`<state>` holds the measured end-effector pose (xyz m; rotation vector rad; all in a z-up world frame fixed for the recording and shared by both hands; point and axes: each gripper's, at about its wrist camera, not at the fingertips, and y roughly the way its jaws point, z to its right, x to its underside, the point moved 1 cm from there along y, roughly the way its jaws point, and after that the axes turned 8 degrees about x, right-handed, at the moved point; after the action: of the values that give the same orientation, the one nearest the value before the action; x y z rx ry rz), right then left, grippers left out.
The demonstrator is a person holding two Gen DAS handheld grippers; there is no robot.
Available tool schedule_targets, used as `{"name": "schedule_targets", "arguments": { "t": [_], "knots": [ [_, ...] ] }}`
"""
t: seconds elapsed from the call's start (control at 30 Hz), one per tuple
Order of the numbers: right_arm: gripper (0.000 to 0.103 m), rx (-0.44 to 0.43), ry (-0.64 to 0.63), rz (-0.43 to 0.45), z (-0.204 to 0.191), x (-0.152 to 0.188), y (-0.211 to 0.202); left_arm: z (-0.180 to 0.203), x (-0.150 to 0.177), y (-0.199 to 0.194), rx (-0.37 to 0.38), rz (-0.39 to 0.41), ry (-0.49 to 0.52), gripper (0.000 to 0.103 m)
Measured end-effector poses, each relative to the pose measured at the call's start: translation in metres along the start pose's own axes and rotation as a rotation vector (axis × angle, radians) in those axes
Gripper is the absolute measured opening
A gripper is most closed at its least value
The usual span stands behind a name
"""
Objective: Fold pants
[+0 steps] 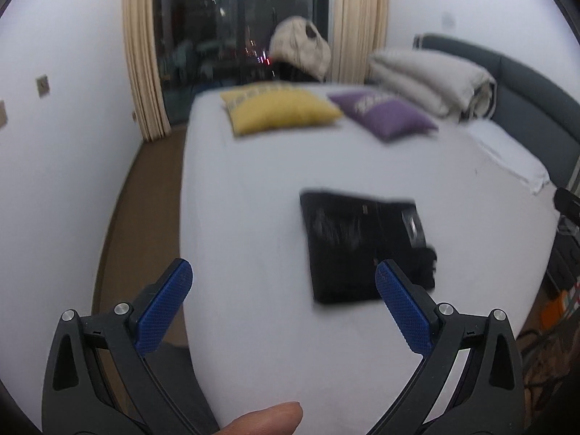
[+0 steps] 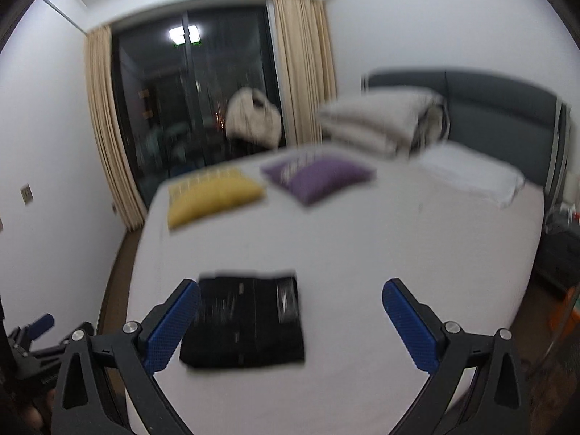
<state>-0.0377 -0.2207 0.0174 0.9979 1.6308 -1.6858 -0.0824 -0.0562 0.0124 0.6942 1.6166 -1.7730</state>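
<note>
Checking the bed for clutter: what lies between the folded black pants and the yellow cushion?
Nothing but bare white sheet separates the folded black pants from the yellow cushion. Both wrist views show that stretch, though blurred.

place: home bedroom | evidence: bed (image 2: pixel 362 239), pillows (image 2: pixel 214 195), curtains (image 2: pixel 301 65), headboard (image 2: pixel 489 98)

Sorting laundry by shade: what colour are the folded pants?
Black pants, clearest in the right wrist view.

1 folded black pants (image 2: pixel 242 322), 2 cushions, 1 yellow (image 2: pixel 212 197) and 1 purple (image 2: pixel 319 175), 1 rolled duvet (image 2: pixel 380 123), 2 curtains (image 2: pixel 103 127).
</note>
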Motion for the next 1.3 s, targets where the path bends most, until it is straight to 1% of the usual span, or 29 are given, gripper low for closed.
{"name": "schedule_targets", "arguments": {
  "t": [0.13, 0.27, 0.5, 1.3],
  "knots": [
    [0.103, -0.018, -0.040, -0.065, -0.017, 0.022, 0.011, 0.002, 0.012, 0.023, 0.013, -0.065, -0.014, 0.103],
    [0.103, -0.023, -0.082, -0.085, -0.029, 0.031, 0.012, -0.001, 0.012, 0.036, 0.027, -0.090, -0.030, 0.103],
    [0.103, -0.005, -0.090, -0.148, -0.030, 0.041, 0.024, -0.006, 0.011, 0.057, 0.012, -0.116, -0.042, 0.103],
    [0.103, -0.022, -0.129, -0.214, -0.033, 0.049, 0.034, -0.010, 0.016, 0.076, -0.001, -0.168, -0.045, 0.103]
  ]
}}
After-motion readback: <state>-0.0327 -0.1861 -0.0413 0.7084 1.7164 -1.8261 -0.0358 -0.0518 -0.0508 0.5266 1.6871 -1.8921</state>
